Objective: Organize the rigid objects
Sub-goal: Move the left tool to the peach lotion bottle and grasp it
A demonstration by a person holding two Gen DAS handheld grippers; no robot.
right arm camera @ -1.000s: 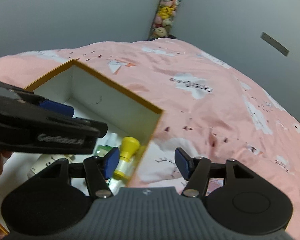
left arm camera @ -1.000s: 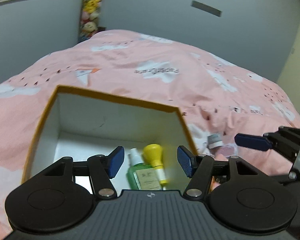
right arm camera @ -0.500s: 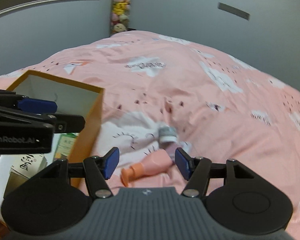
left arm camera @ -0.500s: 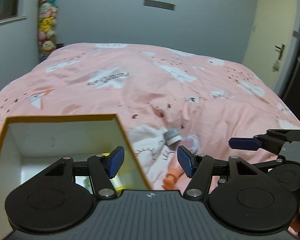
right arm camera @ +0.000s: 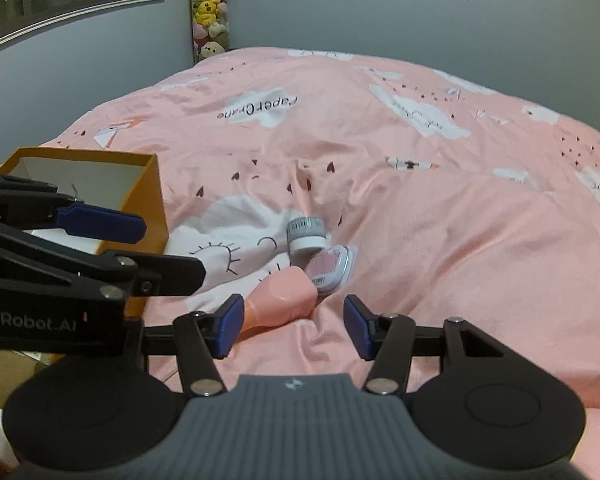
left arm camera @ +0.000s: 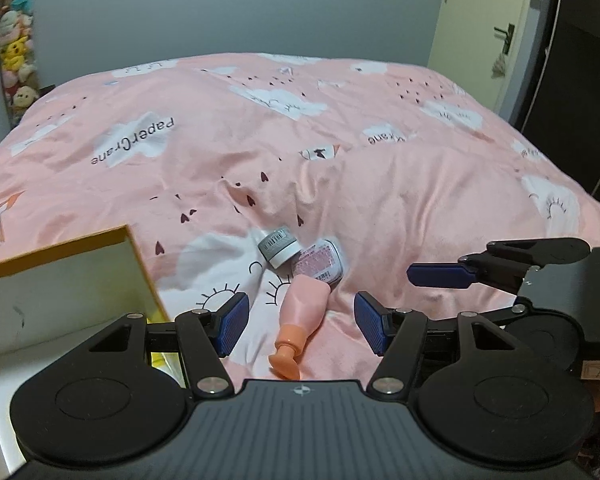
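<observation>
Left wrist view: the left claw (left arm camera: 298, 322) hangs released over the pink bed (left arm camera: 440, 200), its blue pads apart with the pink bottle (left arm camera: 302, 310) lying between them, untouched. The bottle lies on its side near the bed's near edge, its orange cap (left arm camera: 286, 362) pointing toward the camera. Its base touches a flat pink tin (left arm camera: 320, 262), and a small grey-and-white jar (left arm camera: 278, 248) lies tipped just beside the tin on the far side. At the bed's near left corner stands an orange box (left arm camera: 60, 276) with a white inside, open at the top; something yellow shows low inside it, too hidden to name. The right claw (left arm camera: 440, 276) reaches in from the right edge, well clear of the three things. In the right wrist view, the right claw (right arm camera: 292, 326) is closing, its pads still parted over bare bedding; the pink bottle (right arm camera: 282, 298) lies just beyond its left pad, and whether the pad touches it I cannot tell. The jar (right arm camera: 306, 234) and tin (right arm camera: 332, 264) lie just past the bottle, and the box (right arm camera: 140, 204) stands to the left behind the left claw (right arm camera: 112, 226).
</observation>
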